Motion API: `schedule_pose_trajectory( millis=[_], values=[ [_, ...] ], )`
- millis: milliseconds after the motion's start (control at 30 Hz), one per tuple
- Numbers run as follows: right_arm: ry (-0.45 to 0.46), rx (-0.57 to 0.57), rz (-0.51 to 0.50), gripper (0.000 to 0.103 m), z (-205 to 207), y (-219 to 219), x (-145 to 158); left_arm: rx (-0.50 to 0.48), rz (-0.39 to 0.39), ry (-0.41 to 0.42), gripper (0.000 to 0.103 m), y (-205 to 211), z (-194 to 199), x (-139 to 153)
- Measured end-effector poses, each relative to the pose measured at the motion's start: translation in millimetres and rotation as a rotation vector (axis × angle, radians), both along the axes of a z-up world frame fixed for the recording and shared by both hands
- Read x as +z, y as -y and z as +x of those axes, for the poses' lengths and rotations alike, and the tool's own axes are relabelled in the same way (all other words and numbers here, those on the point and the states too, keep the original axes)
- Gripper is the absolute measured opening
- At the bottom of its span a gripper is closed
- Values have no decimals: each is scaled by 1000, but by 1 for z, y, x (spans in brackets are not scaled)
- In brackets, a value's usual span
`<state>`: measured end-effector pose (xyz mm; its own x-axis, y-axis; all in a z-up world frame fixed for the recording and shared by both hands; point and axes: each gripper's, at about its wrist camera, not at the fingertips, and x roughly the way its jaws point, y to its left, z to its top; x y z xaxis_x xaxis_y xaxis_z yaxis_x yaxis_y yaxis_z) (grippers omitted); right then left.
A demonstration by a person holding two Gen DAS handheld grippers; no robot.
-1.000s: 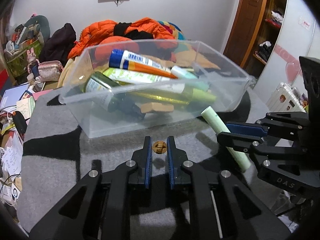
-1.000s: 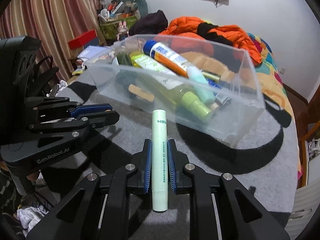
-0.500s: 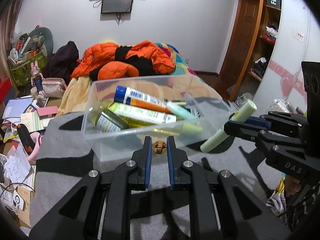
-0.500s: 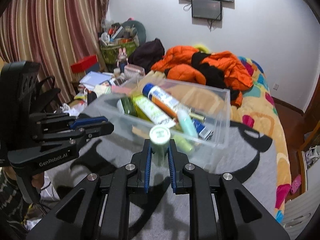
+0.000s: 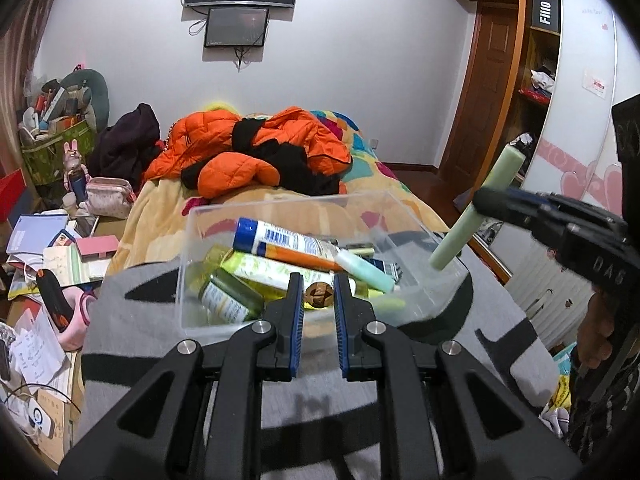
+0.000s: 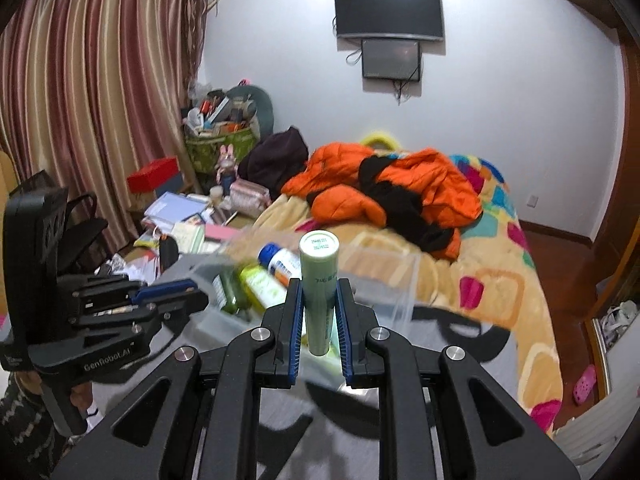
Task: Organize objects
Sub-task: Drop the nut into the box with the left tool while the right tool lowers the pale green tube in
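A clear plastic bin (image 5: pixel 188 280) stands on a grey and black blanket and holds several tubes and bottles, among them a blue-capped white and orange tube (image 5: pixel 288 240) and a dark green bottle (image 5: pixel 228 296). My left gripper (image 5: pixel 317 294) is shut on a small brown wooden ball (image 5: pixel 319 295), just in front of the bin's near wall. My right gripper (image 6: pixel 318 300) is shut on a pale green tube (image 6: pixel 319 280), held nearly upright above the bin's (image 6: pixel 400 284) right end. From the left wrist the tube (image 5: pixel 476 216) slants over the bin's right corner.
An orange jacket (image 5: pixel 256 148) lies heaped on the bed behind the bin. Papers, boxes and a pink pouch (image 5: pixel 108 196) crowd the left side. A wardrobe and a wooden door (image 5: pixel 488 92) stand at the right. The blanket (image 5: pixel 132 320) spreads around the bin.
Both grippers have risen. The right one lifted the green tube off the blanket and tipped it from flat to nearly upright above the bin. The left kept its hold on the ball.
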<state>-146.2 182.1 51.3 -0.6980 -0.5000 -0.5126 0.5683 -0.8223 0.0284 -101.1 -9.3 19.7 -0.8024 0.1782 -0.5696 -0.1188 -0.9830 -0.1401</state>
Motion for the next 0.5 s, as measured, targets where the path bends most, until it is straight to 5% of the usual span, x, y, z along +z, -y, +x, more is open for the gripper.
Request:
schedule_pose_trajectory(
  millis=[200, 500],
  values=[
    [-32, -56, 44, 14, -17, 3, 2, 4, 2, 19, 14, 3, -18, -8],
    [20, -101, 195, 14, -45, 19, -40, 2, -5, 94, 14, 2, -45, -35]
  ],
)
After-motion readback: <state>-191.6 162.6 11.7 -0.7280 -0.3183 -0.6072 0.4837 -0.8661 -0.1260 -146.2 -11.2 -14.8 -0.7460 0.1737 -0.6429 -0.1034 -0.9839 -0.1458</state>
